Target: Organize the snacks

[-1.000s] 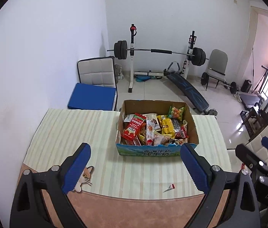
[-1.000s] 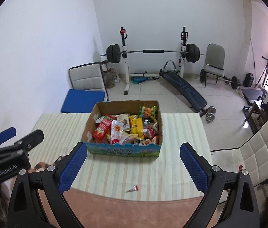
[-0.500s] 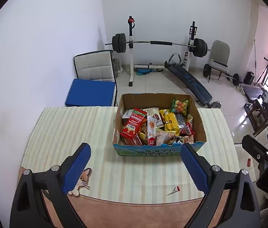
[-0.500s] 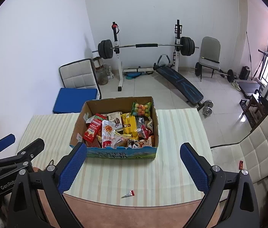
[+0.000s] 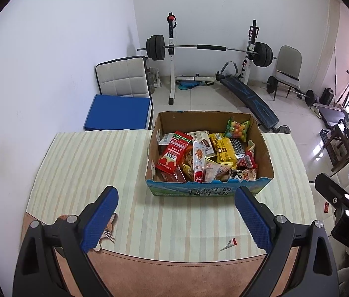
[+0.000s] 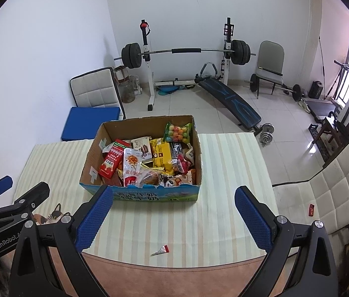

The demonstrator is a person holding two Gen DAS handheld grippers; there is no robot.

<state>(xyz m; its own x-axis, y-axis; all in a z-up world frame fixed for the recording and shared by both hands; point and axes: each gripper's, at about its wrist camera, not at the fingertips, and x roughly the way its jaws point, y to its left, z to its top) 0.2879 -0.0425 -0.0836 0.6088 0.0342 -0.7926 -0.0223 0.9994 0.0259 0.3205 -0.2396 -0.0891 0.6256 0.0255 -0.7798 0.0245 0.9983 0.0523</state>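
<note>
Both grippers tilt downward over the table, jaws spread wide, grasping nothing: left gripper [image 5: 176, 216], right gripper [image 6: 174, 215]. The snack-filled brown cardboard box [image 5: 209, 190] with a blue printed front sits at 12 o'clock. "GenRobot" marks the left gripper.

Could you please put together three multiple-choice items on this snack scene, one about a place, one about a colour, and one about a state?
1. Where are the snack packets?
A. Spread over the tablecloth
B. Inside the cardboard box
C. On the blue cushion

2. What colour are the gripper pads?
A. Blue
B. Red
C. Grey

3. How does the left gripper stand?
A. Shut on a packet
B. Shut with nothing in it
C. Open with nothing in it

Answers:
1 B: the packets fill the cardboard box on the striped tablecloth.
2 A: the pads are blue.
3 C: the left gripper has its jaws wide apart, with only tablecloth showing between them.
</note>
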